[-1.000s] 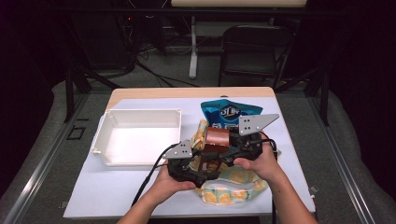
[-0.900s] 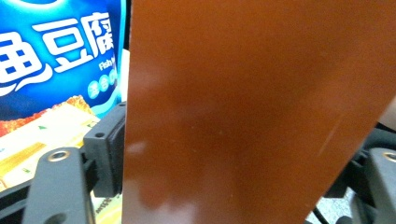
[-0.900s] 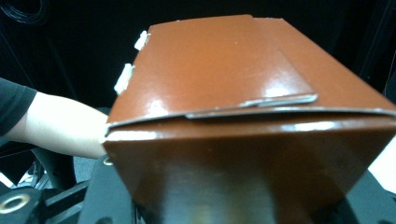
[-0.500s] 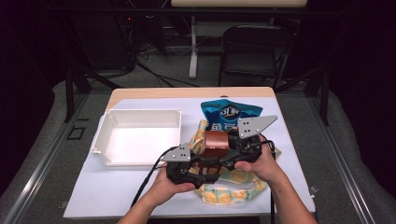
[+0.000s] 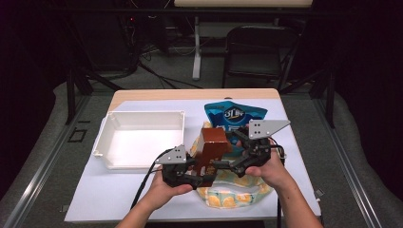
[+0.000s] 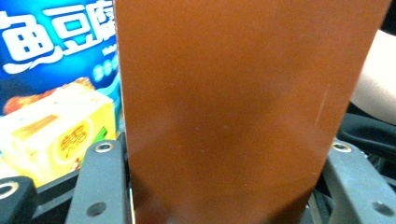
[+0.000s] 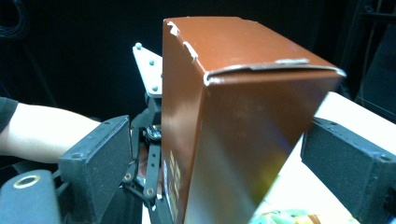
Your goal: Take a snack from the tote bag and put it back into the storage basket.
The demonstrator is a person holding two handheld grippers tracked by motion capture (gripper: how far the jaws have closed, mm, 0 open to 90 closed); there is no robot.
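**Brown carton held upright between two hand-held grippers**

The white-covered table (image 5: 119, 199) has bare surface along its near left edge and around the empty white rectangular plastic bin (image 5: 142, 142), which sits left of centre. Behind the grippers lies a blue foil snack bag (image 5: 235, 114) printed with large white Chinese characters, clearest in the left gripper view. Beside it is a yellow pack (image 6: 60, 135) with red characters. A patterned orange-and-teal pouch (image 5: 233, 197) lies at the table's near edge.

The tall glossy brown cardboard carton (image 5: 214, 145) stands upright above the table's middle, just right of the bin. Small print low on its side is too small to read.

The left gripper (image 5: 190, 173) has just been closing, and its jaws now clamp the carton's base. The right gripper (image 5: 228, 164) has just been opening; its pads stand spread either side of the carton, with a gap on the left.
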